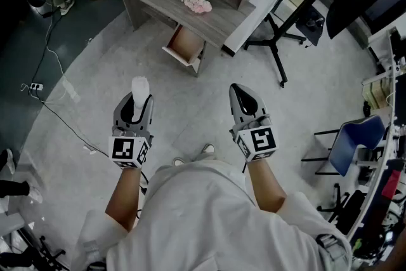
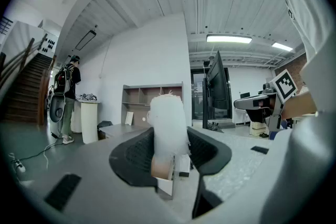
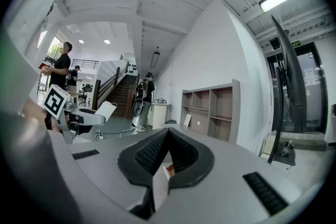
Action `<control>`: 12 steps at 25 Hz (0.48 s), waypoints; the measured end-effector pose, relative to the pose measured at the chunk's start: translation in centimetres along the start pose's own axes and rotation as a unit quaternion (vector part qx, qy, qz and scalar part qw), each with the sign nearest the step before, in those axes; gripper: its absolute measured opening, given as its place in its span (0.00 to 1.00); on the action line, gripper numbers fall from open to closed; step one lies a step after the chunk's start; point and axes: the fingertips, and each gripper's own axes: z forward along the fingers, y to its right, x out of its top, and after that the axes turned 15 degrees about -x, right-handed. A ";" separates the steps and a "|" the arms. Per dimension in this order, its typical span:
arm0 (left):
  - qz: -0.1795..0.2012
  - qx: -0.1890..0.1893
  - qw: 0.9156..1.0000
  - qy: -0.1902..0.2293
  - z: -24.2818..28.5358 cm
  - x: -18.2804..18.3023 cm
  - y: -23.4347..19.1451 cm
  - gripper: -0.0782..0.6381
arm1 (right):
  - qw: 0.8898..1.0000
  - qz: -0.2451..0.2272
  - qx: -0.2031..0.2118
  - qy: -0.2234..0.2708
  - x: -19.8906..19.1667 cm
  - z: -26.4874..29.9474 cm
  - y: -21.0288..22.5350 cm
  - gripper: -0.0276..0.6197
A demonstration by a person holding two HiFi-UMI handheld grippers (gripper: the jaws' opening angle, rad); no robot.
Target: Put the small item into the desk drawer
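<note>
Kit as worn and carried, placed by the marker cubes:

- My left gripper (image 1: 136, 103): pale grey shell. Black ribbed pads (image 2: 131, 157) ahead of its marker cube (image 1: 129, 150) — a white box with black square patterns on its faces.
- My right gripper (image 1: 240, 94): same grey shell and black ribbed pads (image 3: 152, 152), narrowing forward of its own marker cube (image 1: 259, 141).
- Shirt (image 1: 209, 212): white, short loose sleeves, behind both cubes.
- Shoes (image 1: 208, 149): light toes between the cubes.

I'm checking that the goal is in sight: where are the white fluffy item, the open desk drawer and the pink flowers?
white fluffy item (image 1: 139, 87): head view, its upper end
open desk drawer (image 1: 186, 42): head view, its inside floor
pink flowers (image 1: 198, 4): head view, middle of the bunch
</note>
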 end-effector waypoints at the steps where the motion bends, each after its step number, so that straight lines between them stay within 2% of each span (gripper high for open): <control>1: 0.000 -0.001 1.000 -0.001 -0.2 -0.1 0.0 0.35 | 1.000 -0.002 0.001 -0.001 0.0 -0.2 -0.3 0.04; 8: 0.000 -0.009 1.000 -0.002 -1.5 -0.8 -0.5 0.35 | 1.000 0.000 0.023 -0.009 -0.8 -1.5 -2.4 0.04; 12: -0.005 -0.010 1.000 -0.010 -1.2 -2.1 -1.1 0.35 | 0.999 -0.004 0.029 -0.031 -2.3 -2.2 -2.6 0.04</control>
